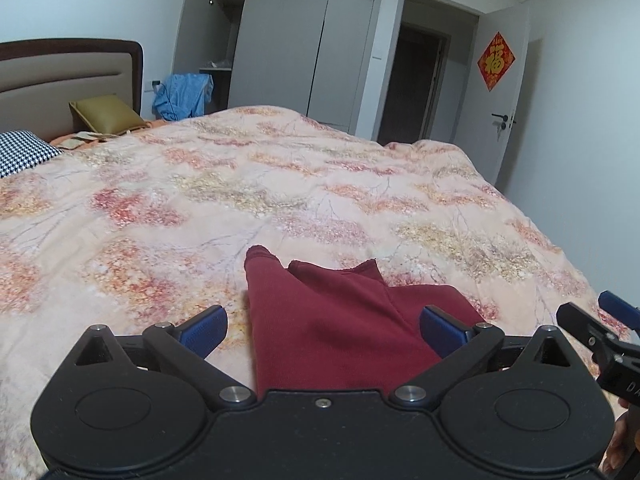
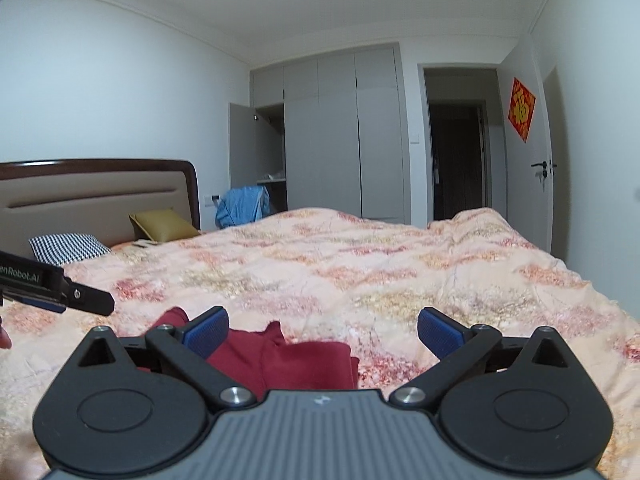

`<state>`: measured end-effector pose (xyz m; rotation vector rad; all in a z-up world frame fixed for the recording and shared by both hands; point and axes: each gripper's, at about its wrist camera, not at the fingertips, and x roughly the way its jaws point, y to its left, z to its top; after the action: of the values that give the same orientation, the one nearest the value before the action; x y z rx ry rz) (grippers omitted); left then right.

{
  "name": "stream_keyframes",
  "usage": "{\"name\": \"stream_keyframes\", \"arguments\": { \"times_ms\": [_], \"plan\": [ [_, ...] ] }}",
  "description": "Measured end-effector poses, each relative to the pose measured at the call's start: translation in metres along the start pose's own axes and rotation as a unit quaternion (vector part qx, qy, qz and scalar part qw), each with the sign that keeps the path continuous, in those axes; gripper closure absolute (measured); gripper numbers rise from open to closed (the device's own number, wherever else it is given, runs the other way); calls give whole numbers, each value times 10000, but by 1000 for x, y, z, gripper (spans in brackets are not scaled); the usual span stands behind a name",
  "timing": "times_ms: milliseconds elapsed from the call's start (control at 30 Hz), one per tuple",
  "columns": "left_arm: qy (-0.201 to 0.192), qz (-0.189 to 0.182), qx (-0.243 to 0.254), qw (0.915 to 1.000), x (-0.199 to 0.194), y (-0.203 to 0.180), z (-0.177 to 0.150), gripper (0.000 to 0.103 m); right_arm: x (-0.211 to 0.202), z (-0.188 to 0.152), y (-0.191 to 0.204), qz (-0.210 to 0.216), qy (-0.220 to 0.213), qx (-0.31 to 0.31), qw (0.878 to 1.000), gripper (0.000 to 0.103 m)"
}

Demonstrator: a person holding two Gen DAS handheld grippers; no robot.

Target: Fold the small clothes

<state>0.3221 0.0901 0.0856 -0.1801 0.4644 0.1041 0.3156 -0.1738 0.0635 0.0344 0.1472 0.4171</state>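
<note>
Pale walls and flat grey wardrobe doors [image 2: 340,136] back a wide bed whose quilt [image 1: 280,184] is soft, rumpled cotton printed with peach, red and yellow blossom patches. Near the front edge lies the dark red garment [image 1: 340,320], a matte knit folded into a rough rectangle with two pointed corners poking up at its far side. The left gripper [image 1: 323,330] hovers over it, its ribbed blue pads spread wide on either side of the cloth, gripping nothing. The right gripper [image 2: 323,330] sits just right of the garment, fingers likewise splayed apart over bare quilt. Far left, an olive cushion [image 2: 164,224] and a houndstooth pillow [image 2: 68,248] rest against the padded headboard [image 2: 92,196].
</note>
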Motion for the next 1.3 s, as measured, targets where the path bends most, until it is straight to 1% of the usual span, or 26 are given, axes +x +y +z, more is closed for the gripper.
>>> {"name": "stream_keyframes", "arguments": {
  "times_ms": [400,633,867,1033,1167,1300],
  "plan": [
    [-353,132,-57,9993,-49,-12,-27,1,-52,4,3,50,-298,36,9995,0],
    [-422,170,-64,9989,-72,-15,-47,1,-87,-2,9,66,-368,17,9993,0],
    [-464,257,-37,9986,-97,-15,-70,1,-119,-8,21,-26,-428,-153,9990,0],
    [-491,388,-103,9980,-119,-12,-90,1,-142,-17,29,-25,-404,-104,9991,0],
    [-615,454,-199,9969,-140,-8,-106,1,-160,-28,37,111,-290,-36,9995,0],
    [-730,519,-95,9959,-160,-8,-121,1,-180,-42,50,116,-189,1,9998,0]
  ]
}}
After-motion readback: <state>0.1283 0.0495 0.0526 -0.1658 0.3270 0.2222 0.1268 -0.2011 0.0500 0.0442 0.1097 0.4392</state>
